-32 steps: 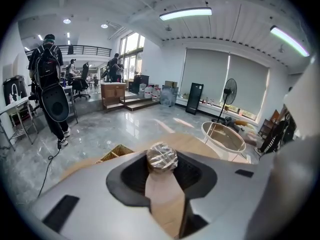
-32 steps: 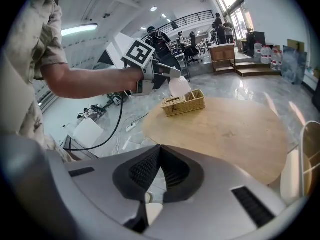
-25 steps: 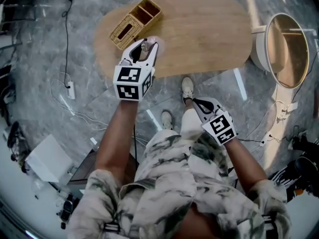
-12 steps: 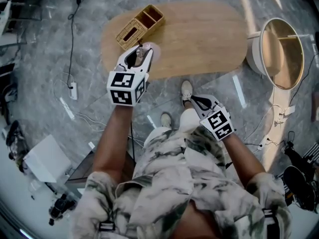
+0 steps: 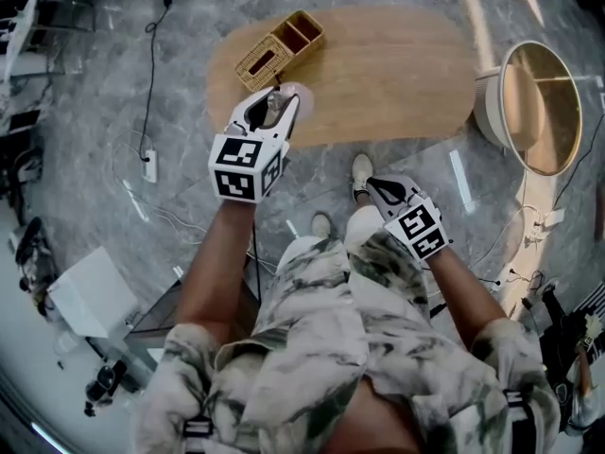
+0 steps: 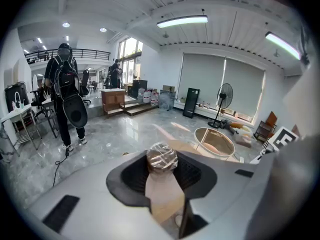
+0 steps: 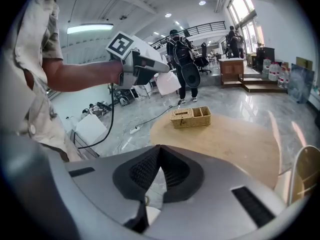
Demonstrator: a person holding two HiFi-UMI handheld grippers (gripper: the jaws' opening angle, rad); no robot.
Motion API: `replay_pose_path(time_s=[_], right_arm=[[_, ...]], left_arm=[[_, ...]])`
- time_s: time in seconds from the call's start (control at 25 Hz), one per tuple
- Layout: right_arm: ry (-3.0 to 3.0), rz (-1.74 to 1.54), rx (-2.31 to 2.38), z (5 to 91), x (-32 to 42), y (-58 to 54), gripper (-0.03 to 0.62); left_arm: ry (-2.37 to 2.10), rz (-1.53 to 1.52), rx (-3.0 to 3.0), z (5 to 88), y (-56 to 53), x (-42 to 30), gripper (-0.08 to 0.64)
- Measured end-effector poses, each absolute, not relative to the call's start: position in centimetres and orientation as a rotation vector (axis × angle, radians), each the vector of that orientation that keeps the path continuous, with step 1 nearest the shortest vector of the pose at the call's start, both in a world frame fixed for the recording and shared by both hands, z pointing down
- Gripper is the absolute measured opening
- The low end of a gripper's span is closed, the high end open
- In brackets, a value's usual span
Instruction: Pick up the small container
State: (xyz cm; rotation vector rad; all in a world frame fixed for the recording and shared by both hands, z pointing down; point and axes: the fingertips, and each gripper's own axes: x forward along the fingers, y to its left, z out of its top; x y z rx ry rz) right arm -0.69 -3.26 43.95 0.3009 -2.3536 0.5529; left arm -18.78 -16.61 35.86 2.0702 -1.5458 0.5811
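My left gripper [image 5: 272,110] is shut on the small container [image 5: 275,104], a little cup with a crinkled foil lid, and holds it in the air above the near edge of the oval wooden table [image 5: 388,64]. The left gripper view shows the container [image 6: 161,159] pinched between the dark pads [image 6: 131,176], foil top facing the camera. My right gripper [image 5: 381,189] hangs lower, over the floor beside the person's shoes, with its jaws shut and nothing in them; its pads [image 7: 145,171] meet in the right gripper view.
A wicker basket [image 5: 280,49] with compartments stands at the table's far left end. A round white side table [image 5: 534,107] stands to the right. A power strip with cable [image 5: 149,166] and a white box [image 5: 90,296] lie on the marble floor. A person with a backpack [image 6: 67,101] stands further off.
My left gripper has lifted higher with the container still in its jaws. The right gripper has risen a little. The table and basket look further away.
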Motion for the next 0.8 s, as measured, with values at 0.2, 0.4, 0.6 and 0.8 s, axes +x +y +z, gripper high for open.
replay_pose_path(time_s=[0.2,0.4,0.6,0.8], right_arm=[[-2.36,0.545,0.303,43.5,-0.6,-3.2,0.021],[-2.367,0.528,0.299,42.8,-0.7,-3.2,0.021],[-2.379,0.53,0.312,42.5,-0.4,-3.3,0.021],[-2.39,0.514,0.317,42.3,-0.1,-3.6,0.021]], left_arm=[[-1.539,0.577,2.064,35.7,-16.0,-18.7,0.147],[-1.531,0.58,2.067,35.2,-15.7,-18.5,0.147],[-1.528,0.585,2.068,35.0,-15.6,-18.0,0.147],[-1.524,0.587,2.072,34.8,-15.6,-17.4,0.147]])
